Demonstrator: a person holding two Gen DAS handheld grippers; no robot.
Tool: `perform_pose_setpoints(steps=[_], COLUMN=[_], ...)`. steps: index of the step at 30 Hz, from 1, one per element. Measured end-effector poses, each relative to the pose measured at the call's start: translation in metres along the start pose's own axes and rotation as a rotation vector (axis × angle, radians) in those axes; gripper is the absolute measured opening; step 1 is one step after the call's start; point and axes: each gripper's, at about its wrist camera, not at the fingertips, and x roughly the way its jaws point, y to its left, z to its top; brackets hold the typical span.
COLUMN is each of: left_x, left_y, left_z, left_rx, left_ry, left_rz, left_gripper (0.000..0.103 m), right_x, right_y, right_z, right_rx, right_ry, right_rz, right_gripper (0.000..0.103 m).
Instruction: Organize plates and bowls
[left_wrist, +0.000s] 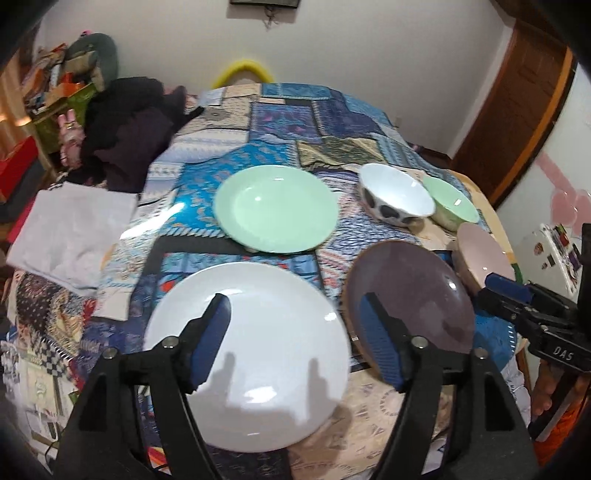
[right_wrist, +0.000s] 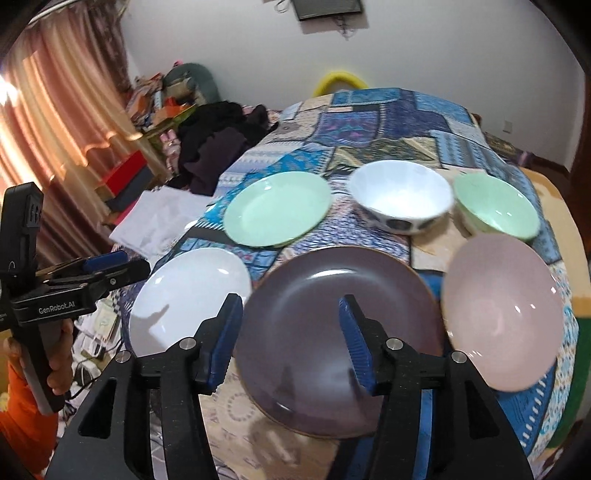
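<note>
- Your left gripper hangs above the white plate; its jaws stand apart with nothing between them, and the plate lies flat on the patchwork tablecloth below, with no pad touching it.
- Your right gripper is likewise released and empty, poised over the dark purple plate, which rests just right of the white plate. The two rims look nearly touching, though I cannot tell whether they do.
- At the near right edge sits the pink bowl, close beside the purple plate and clear of both sets of fingers.
- Farther back, the green plate lies alone behind the white one, well beyond your reach as the grippers now stand.
- Farthest along the right, the white spotted bowl and the green bowl sit side by side, close together.
- My reading of progress: nothing is stacked. Three plates and three bowls each lie singly, so the sorting looks barely begun or only laid out.
- What seems left: gather the plates into one pile and nest the bowls into another.
- Off the left edge lie a folded pale cloth and dark clothing, neither part of the job.
</note>
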Motion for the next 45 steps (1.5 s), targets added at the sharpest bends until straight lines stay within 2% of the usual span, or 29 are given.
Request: perform_pose_setpoints(steps=[3, 8, 12, 20, 22, 24, 25, 27, 30, 36, 39, 45], left_x=[-0.002, -0.003, 0.005, 0.023, 0.026, 0.029, 0.030, 0.031, 0.033, 0.035, 0.039, 0.042], left_y=[0.017, 0.047, 0.075, 0.119, 0.126, 0.132, 0.135, 0.138, 0.139, 0.134, 0.131, 0.129], left_z=[-0.005, -0.016, -0.027, -0.049, -0.054, -0.060, -0.062, -0.065, -0.068, -0.072, -0.076, -0.079], left_rx=[-0.033, -0.073, -0.133, -0.231, -0.252, -0.279, -0.288, -0.293, -0.289, -0.269, -0.267, -0.282], left_ry=[0.003, 0.009, 0.044, 0.111, 0.122, 0.128, 0.132, 0.133, 0.144, 0.165, 0.188, 0.184], left_rz=[0.008, 0.054, 0.072, 0.078, 0.064, 0.056, 0.049, 0.044, 0.029, -0.007, -0.032, -0.043], left_gripper=[0.081, 0.082, 0.082, 0.082, 0.082, 0.082, 0.082, 0.072, 0.055, 0.034, 0.026, 0.020], right_x=[0.010, 0.033, 0.051, 0.092, 0.101, 0.112, 0.116, 0.127, 0.135, 0.147, 0.147, 0.144], right_y=[0.011, 0.028, 0.041, 0.055, 0.057, 0.060, 0.061, 0.062, 0.062, 0.063, 0.066, 0.067], right_z=[0.003, 0.008, 0.011, 0.017, 0.018, 0.018, 0.018, 0.019, 0.020, 0.017, 0.017, 0.016], right_rx=[-0.023, -0.072, -0.105, -0.152, -0.161, -0.179, -0.185, -0.200, -0.209, -0.227, -0.231, -0.208], right_ry=[0.015, 0.055, 0.089, 0.182, 0.202, 0.234, 0.247, 0.272, 0.290, 0.328, 0.330, 0.331], right_rz=[0.010, 0.019, 0.025, 0.042, 0.045, 0.056, 0.061, 0.046, 0.031, 0.025, 0.016, 0.027], right_gripper=[0.060, 0.060, 0.060, 0.060, 0.058, 0.045, 0.042, 0.036, 0.034, 0.025, 0.025, 0.025])
